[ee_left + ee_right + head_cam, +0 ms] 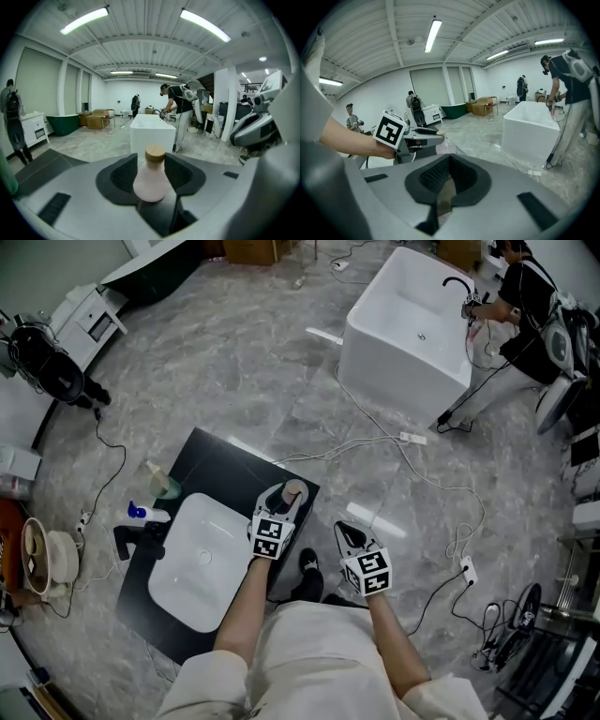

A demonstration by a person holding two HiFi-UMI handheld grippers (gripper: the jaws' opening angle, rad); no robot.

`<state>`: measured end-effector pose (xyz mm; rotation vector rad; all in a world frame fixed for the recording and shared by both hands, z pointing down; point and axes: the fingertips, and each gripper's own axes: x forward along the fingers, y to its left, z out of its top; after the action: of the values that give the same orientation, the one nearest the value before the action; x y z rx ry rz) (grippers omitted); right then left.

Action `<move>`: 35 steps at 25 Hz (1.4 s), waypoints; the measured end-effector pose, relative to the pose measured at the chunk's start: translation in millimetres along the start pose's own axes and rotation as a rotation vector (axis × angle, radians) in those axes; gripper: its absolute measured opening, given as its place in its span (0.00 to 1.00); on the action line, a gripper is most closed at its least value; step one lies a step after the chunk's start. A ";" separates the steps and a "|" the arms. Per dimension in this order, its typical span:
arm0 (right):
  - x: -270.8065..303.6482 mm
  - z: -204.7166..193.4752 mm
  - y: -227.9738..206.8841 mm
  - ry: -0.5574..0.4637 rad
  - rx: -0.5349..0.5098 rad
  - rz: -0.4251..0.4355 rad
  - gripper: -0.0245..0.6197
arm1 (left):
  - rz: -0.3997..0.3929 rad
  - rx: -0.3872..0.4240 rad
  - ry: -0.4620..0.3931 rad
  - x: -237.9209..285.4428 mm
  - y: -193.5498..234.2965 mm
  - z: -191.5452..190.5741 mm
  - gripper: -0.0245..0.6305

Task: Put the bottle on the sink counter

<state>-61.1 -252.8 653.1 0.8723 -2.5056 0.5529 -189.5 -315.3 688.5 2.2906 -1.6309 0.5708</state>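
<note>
A pale pink bottle (292,491) with a tan cap stands upright over the far right corner of the black sink counter (217,461). My left gripper (286,500) reaches over that corner. In the left gripper view the bottle (151,180) sits between the two dark pads, and my left gripper (152,159) is open around it with space beside the neck. Whether the bottle's base rests on the counter is hidden. My right gripper (351,536) hangs off the counter's right side over the floor. In its own view my right gripper (449,161) is shut and empty.
A white basin (202,561) fills the counter, with a black faucet (131,540), a blue-capped bottle (146,513) and a green cup (165,487) at its left. A white bathtub (409,329) with a person (525,296) beside it stands far off. Cables (412,465) run across the floor.
</note>
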 end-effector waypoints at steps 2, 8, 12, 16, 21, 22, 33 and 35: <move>2.7 5.7 0.9 -0.008 -0.006 0.016 0.05 | 0.027 -0.032 -0.006 -12.7 3.4 -3.5 0.32; 5.2 33.2 -1.6 -0.060 -0.012 0.040 0.05 | 0.093 -0.087 -0.043 -50.7 0.2 2.7 0.32; 2.6 44.5 -1.0 -0.082 0.009 0.042 0.05 | 0.135 -0.105 -0.066 -73.5 -10.4 13.6 0.32; -2.9 49.4 2.4 -0.089 0.013 0.035 0.05 | 0.159 -0.127 -0.080 -94.7 -25.8 24.4 0.32; -5.2 49.0 11.7 -0.074 0.077 0.018 0.05 | 0.195 -0.180 -0.027 -110.9 -37.8 20.9 0.31; -6.9 48.8 17.2 -0.075 0.075 0.019 0.05 | 0.200 -0.192 -0.027 -115.2 -40.5 20.8 0.31; -44.1 27.5 56.7 -0.124 0.070 0.035 0.05 | 0.256 -0.206 -0.105 -170.6 -67.4 33.7 0.24; -47.4 21.8 61.5 -0.120 0.054 0.037 0.05 | 0.255 -0.203 -0.107 -177.3 -70.8 30.5 0.23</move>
<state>-73.3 -196.2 596.9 0.9049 -2.6305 0.5989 -168.9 -156.9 579.6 2.0141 -1.9509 0.3216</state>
